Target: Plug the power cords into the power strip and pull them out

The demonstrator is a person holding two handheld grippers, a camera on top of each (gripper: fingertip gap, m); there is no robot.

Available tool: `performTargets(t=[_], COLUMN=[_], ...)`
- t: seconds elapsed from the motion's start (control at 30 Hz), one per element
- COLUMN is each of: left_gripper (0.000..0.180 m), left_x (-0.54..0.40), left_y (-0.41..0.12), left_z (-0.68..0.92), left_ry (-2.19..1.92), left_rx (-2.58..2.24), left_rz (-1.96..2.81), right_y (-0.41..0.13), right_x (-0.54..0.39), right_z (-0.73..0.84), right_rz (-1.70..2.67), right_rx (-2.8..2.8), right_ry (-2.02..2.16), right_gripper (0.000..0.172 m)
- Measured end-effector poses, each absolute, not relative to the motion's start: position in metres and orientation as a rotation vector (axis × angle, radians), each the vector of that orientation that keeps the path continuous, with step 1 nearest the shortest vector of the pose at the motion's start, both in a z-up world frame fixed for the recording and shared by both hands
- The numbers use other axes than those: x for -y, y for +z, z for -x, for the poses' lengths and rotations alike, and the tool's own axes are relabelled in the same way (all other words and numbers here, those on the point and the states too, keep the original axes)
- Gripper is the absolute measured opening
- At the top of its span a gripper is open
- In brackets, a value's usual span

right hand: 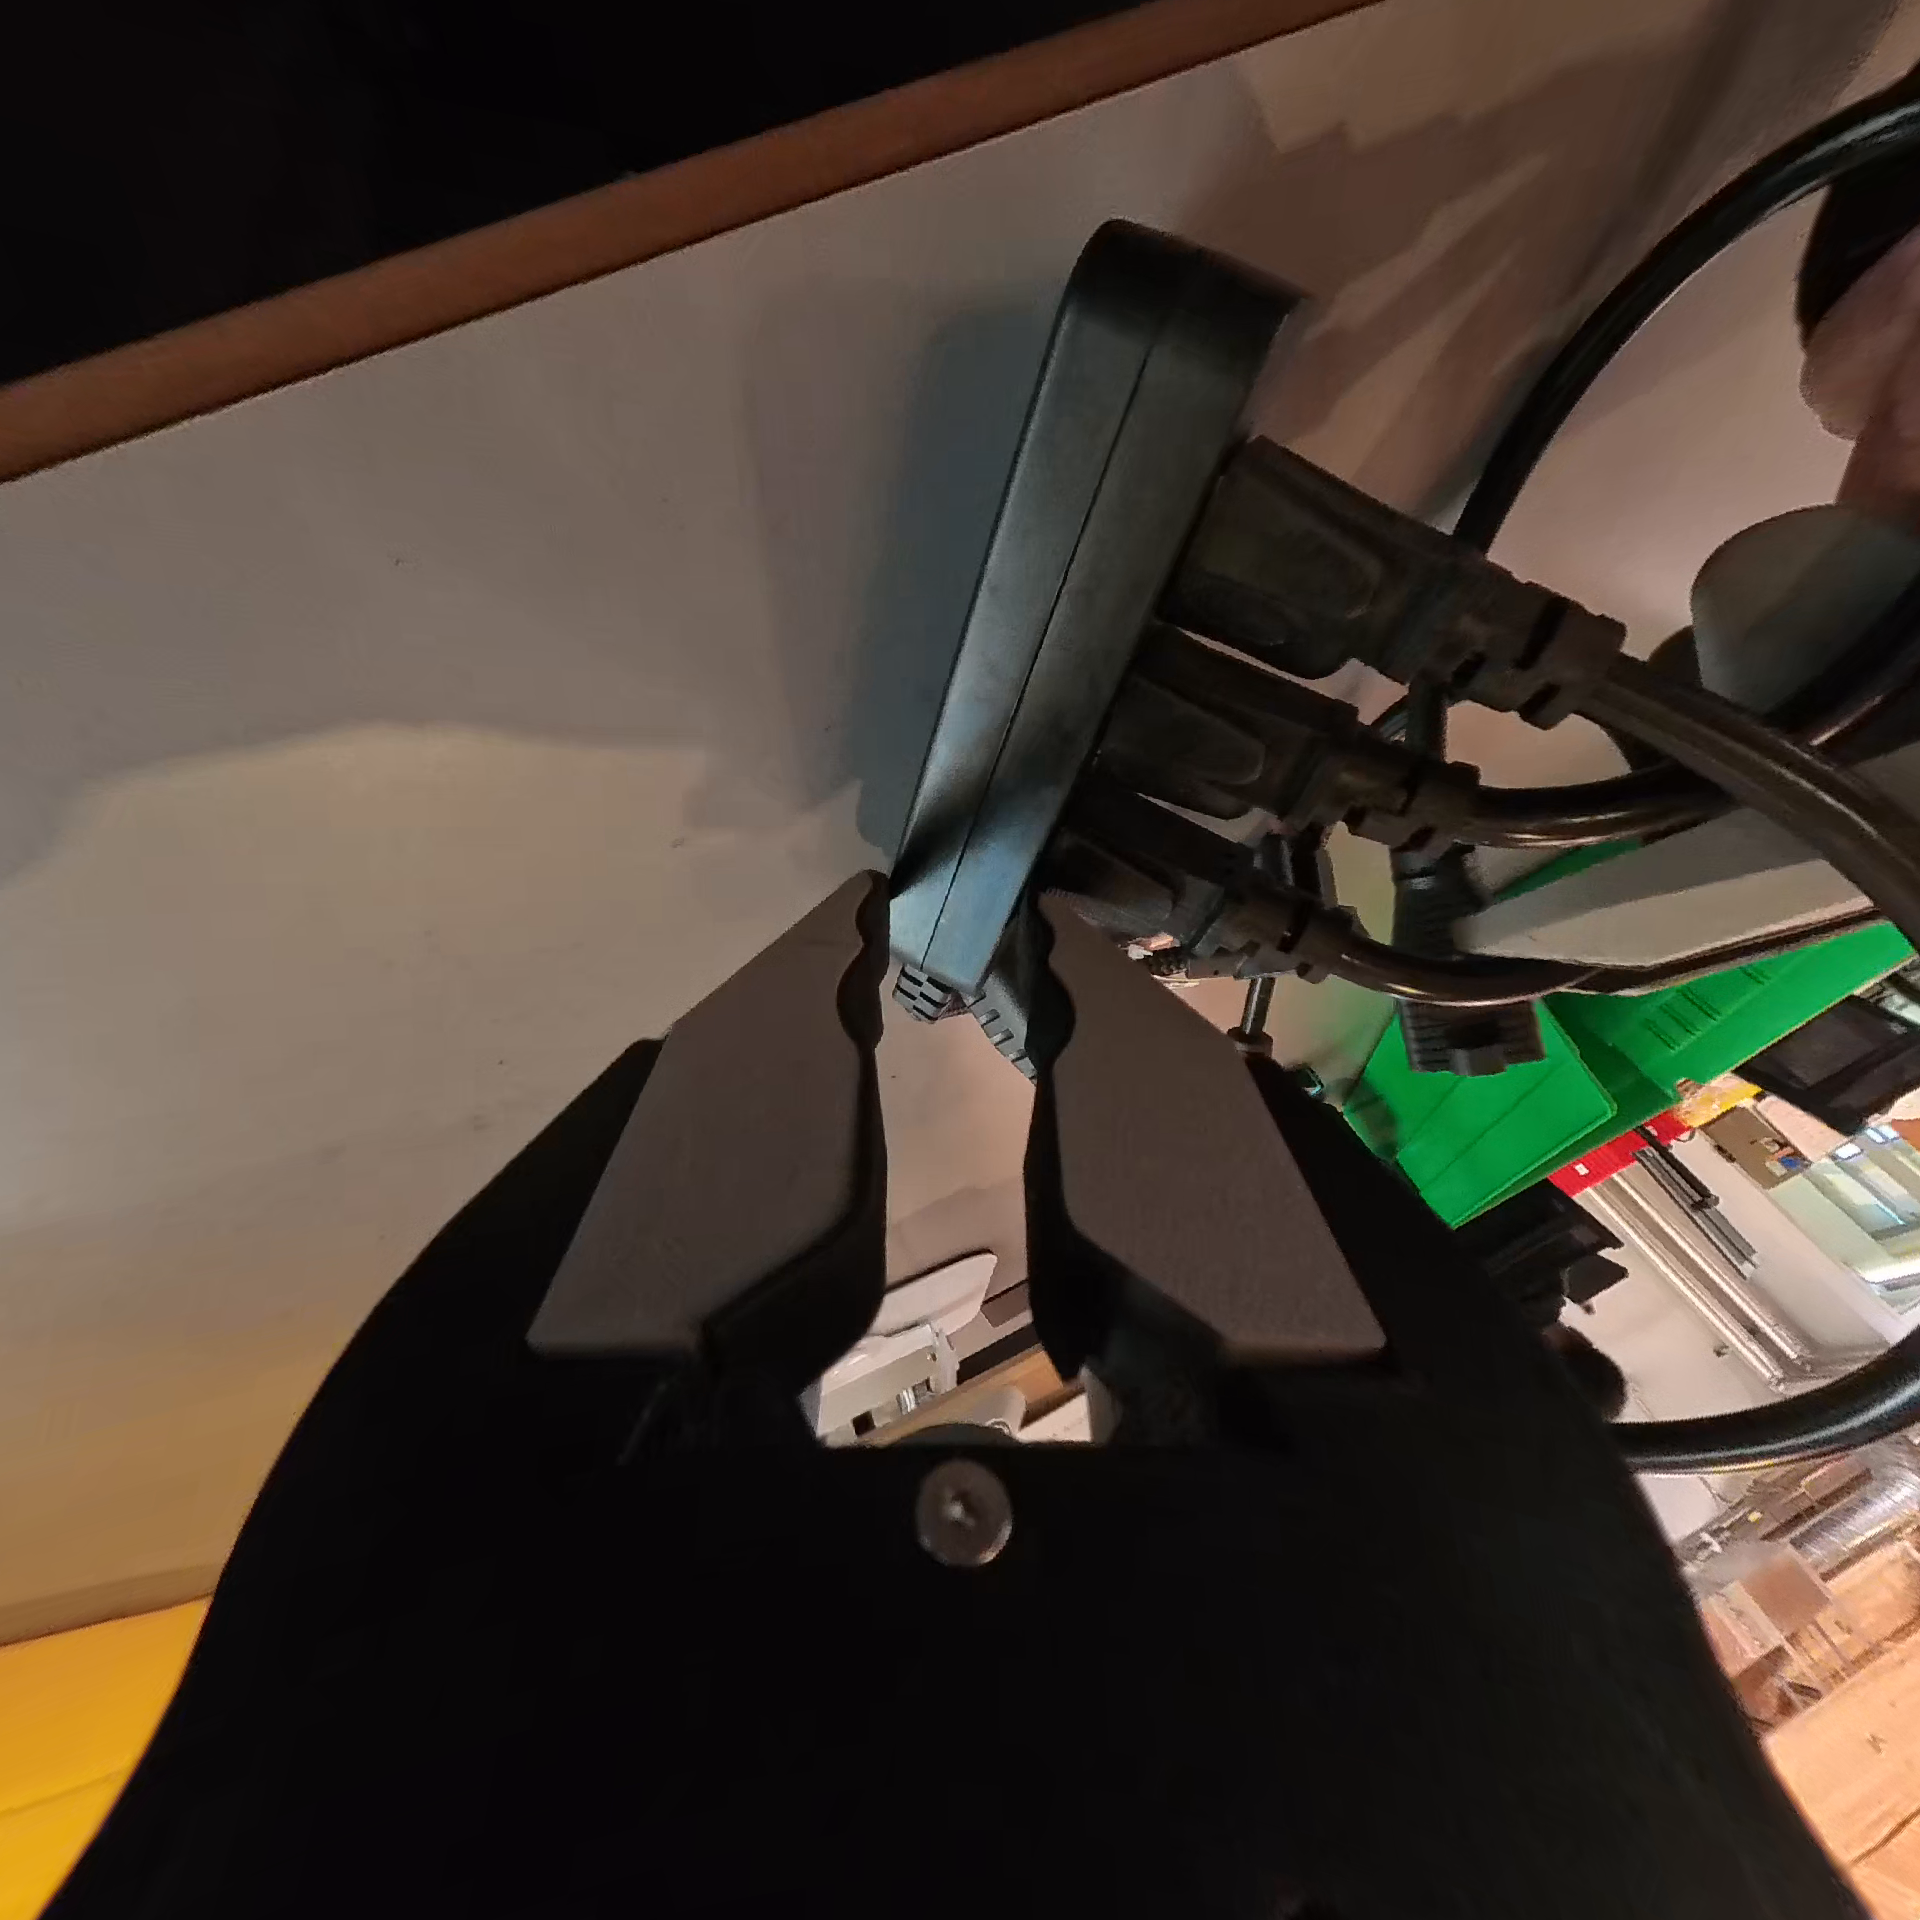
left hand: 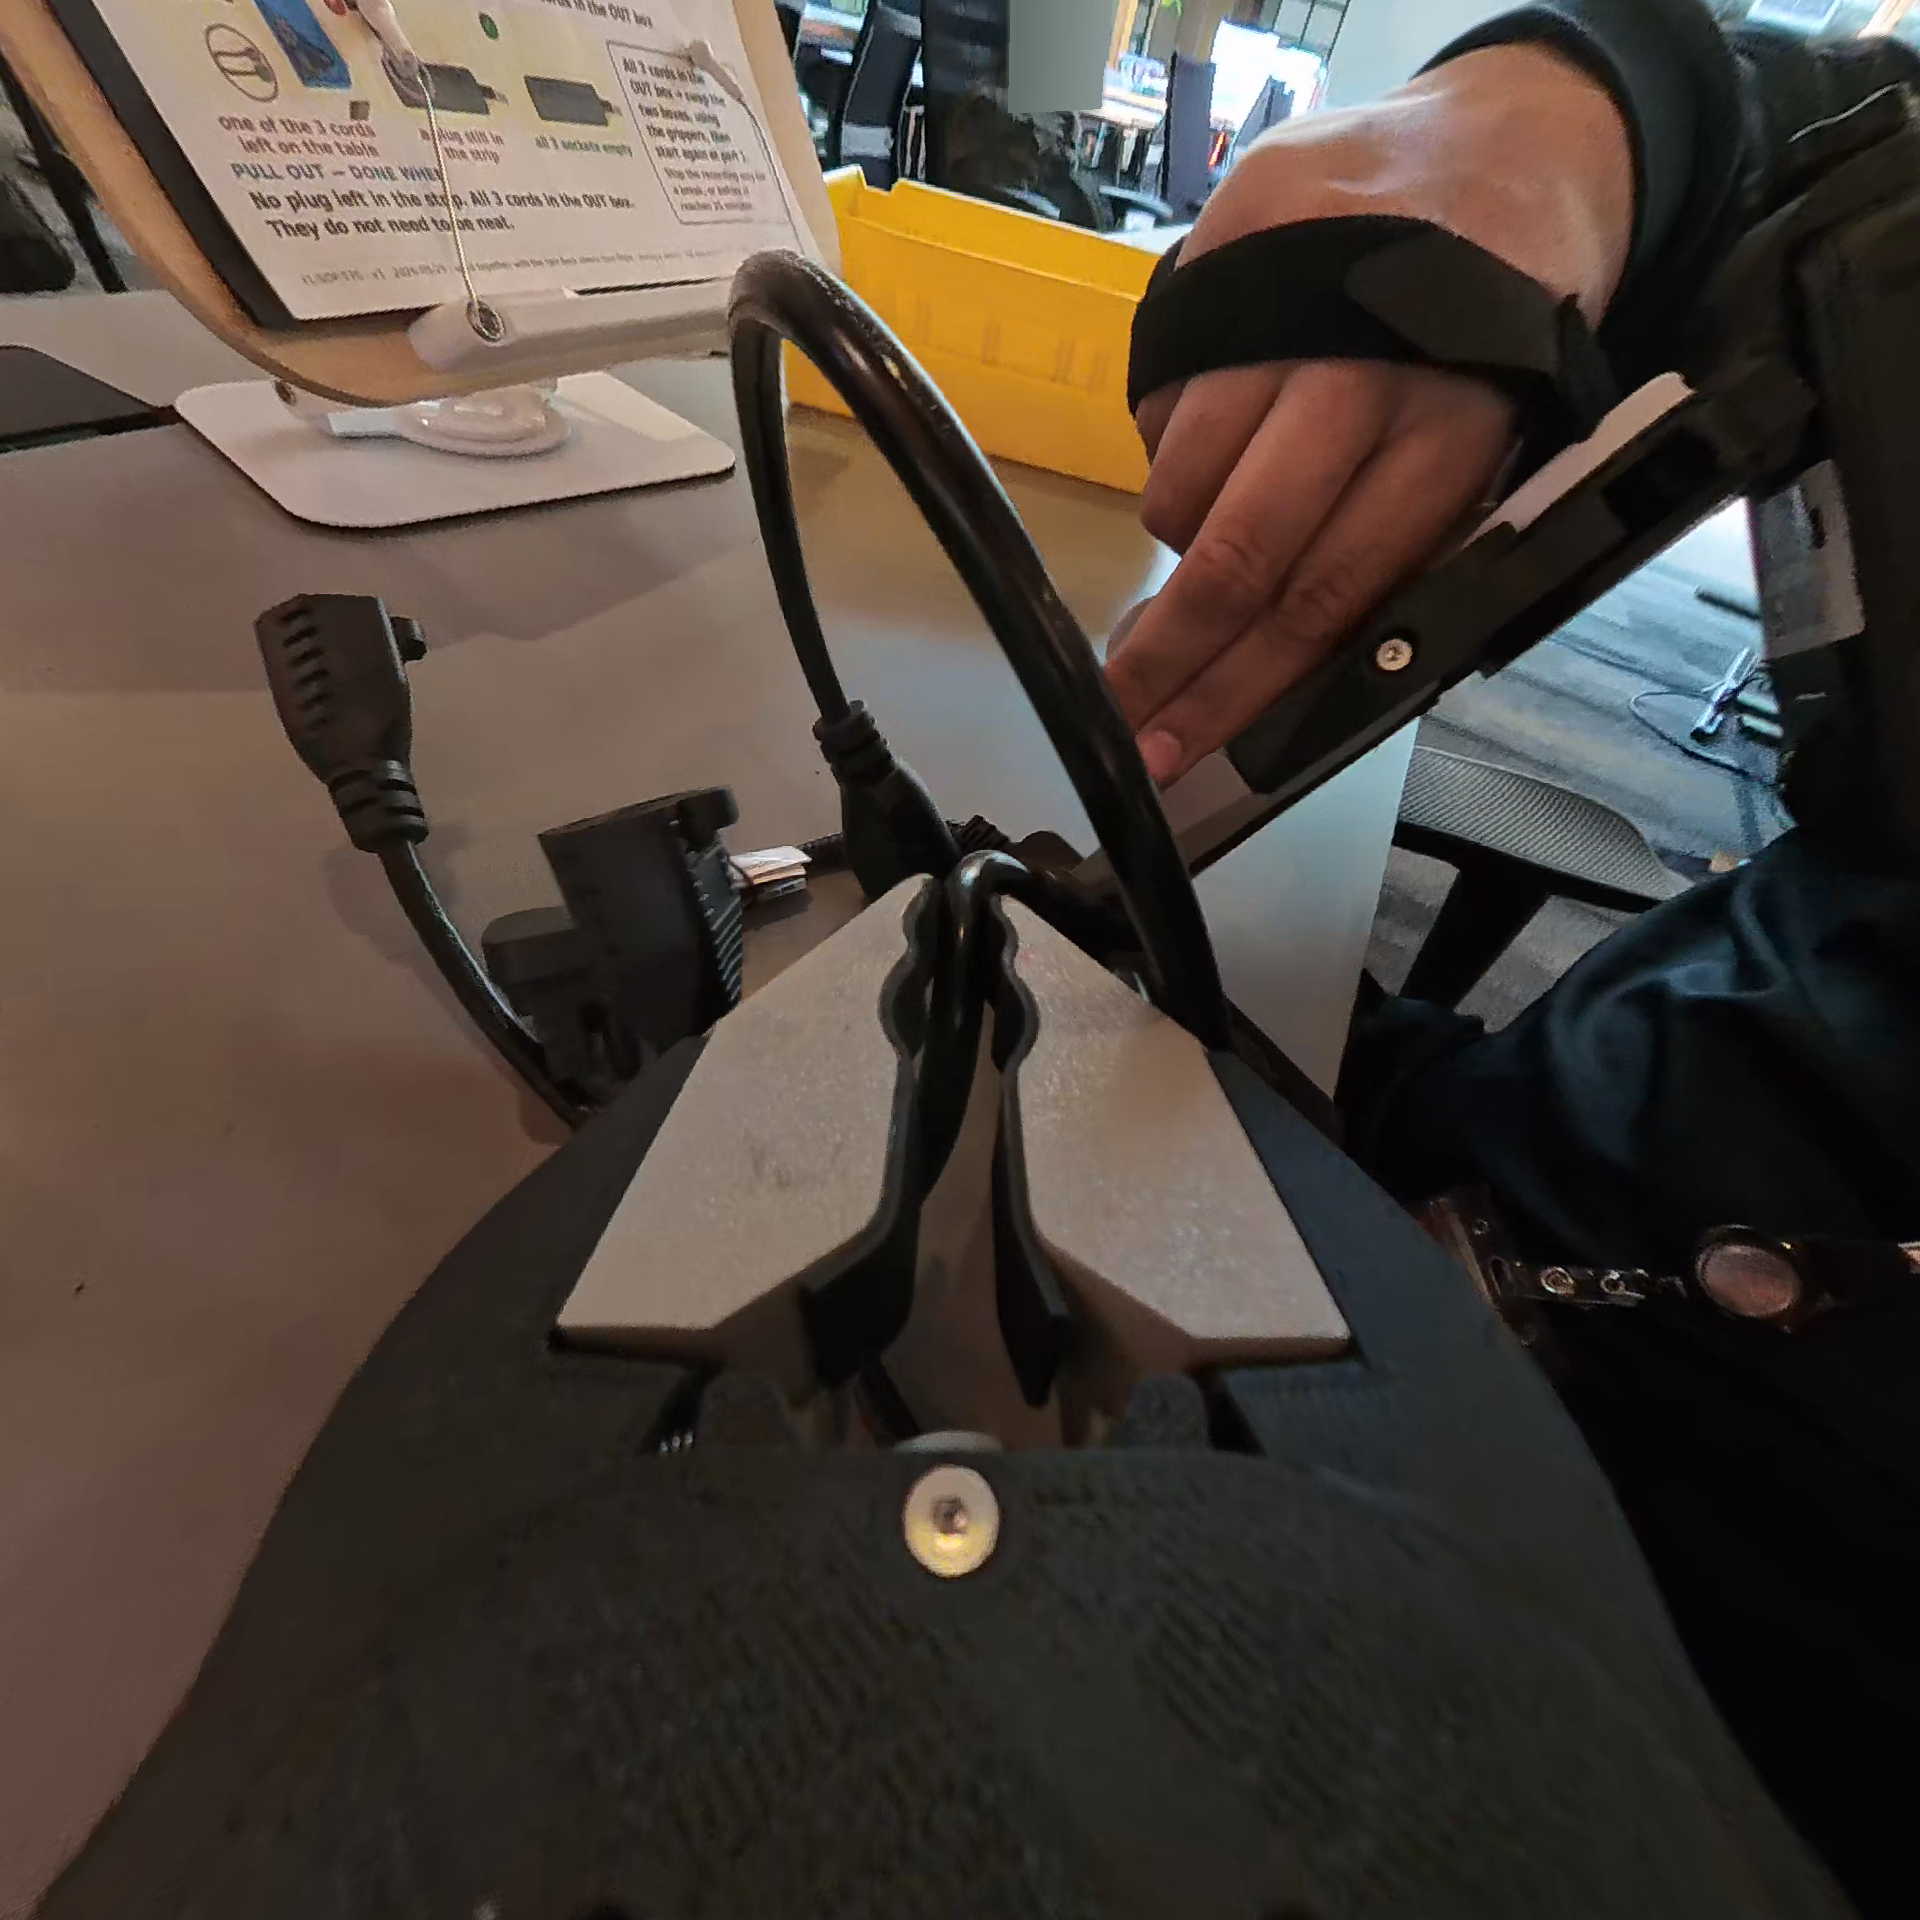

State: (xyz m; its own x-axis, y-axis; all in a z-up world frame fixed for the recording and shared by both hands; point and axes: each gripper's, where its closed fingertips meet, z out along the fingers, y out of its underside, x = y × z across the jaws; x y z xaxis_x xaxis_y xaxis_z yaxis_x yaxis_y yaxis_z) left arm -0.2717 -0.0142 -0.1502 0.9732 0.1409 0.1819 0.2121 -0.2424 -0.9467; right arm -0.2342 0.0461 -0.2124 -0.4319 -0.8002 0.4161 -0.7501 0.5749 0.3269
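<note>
Only the right view shows three plugs seated in the power strip.

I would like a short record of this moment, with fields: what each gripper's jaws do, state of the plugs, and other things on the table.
left gripper: jaws closed on a thin black cord
right gripper: jaws around the end of the power strip
plugs: three seated in the strip, one at
table: yellow bin, instruction sheet stand
</note>
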Motion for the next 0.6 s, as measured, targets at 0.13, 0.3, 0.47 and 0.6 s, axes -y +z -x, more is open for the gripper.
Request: performTargets(t=[0.13,0.3,0.47,0.6], left_gripper=[0.003,0.004,0.003,0.003], left_x=[0.0139,0.0148,0.0149,0.016], left_y=[-0.1491,-0.1489,-0.149,-0.1472], left_z=[0.2711,0.2718,0.2726,0.2739], left_ry=[-0.083,-0.105,-0.109,-0.149], left_rx=[0.265,0.281,0.304,0.332], left_rz=[1.802,1.788,1.781,1.731], right_y=[-0.2123,-0.2127,-0.2126,-0.2122], right_x=[-0.0463,-0.0454,-0.0455,-0.0451], right_z=[0.2342,0.2366,0.2368,0.2395], right_rz=[-1.268,-1.263,-1.302,-1.351], right_rx=[2.264,2.214,2.179,2.18], right_ry=[-0.164,-0.14,-0.197,-0.344], right_gripper=[0.021,0.021,0.02,0.019])
